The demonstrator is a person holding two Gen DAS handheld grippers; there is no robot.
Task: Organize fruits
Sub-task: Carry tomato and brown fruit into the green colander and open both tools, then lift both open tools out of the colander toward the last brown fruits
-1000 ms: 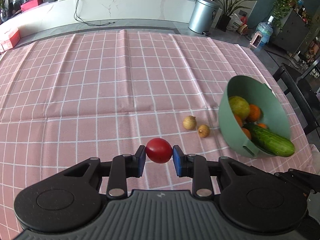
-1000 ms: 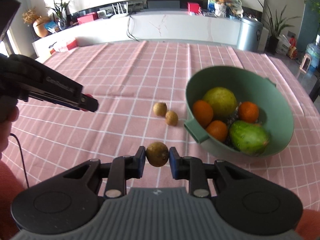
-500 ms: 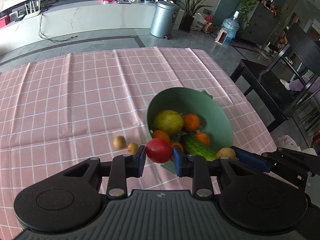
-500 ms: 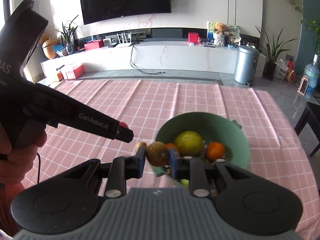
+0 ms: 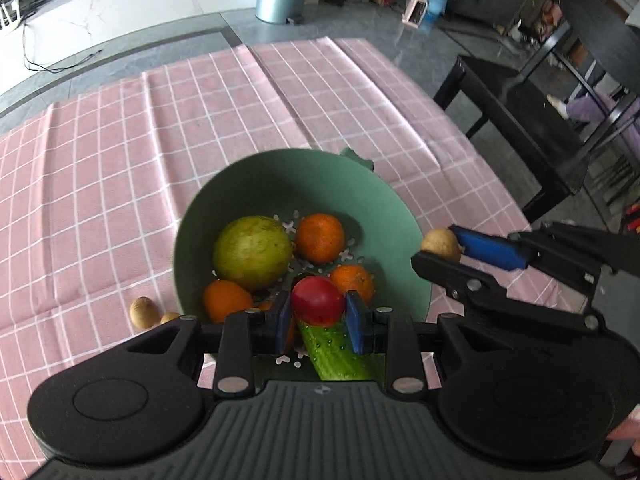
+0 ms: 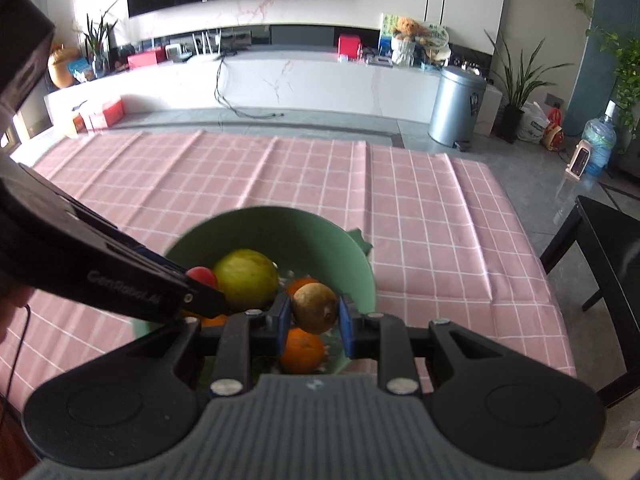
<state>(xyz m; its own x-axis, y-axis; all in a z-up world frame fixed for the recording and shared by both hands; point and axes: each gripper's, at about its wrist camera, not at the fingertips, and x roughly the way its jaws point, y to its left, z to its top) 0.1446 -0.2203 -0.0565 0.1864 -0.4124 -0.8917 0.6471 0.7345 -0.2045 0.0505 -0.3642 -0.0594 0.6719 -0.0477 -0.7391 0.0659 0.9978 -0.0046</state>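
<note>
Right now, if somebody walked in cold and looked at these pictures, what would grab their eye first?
Probably the red fruit pinched in the left gripper, poised over the green bowl of oranges, a cucumber and a big yellow-green fruit. Next, the right gripper at the bowl's right side, clamping a small brown fruit. Two more brown fruits lie on the pink checked cloth left of the bowl.

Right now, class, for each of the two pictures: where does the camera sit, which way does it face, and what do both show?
Left wrist: on the left gripper, facing down into the green bowl; it grips a red fruit; the right gripper shows alongside.
Right wrist: on the right gripper, facing across the pink tablecloth toward the room; it grips a brown fruit; the left gripper shows alongside.
Shared: bowl, both held fruits, tablecloth.
</note>
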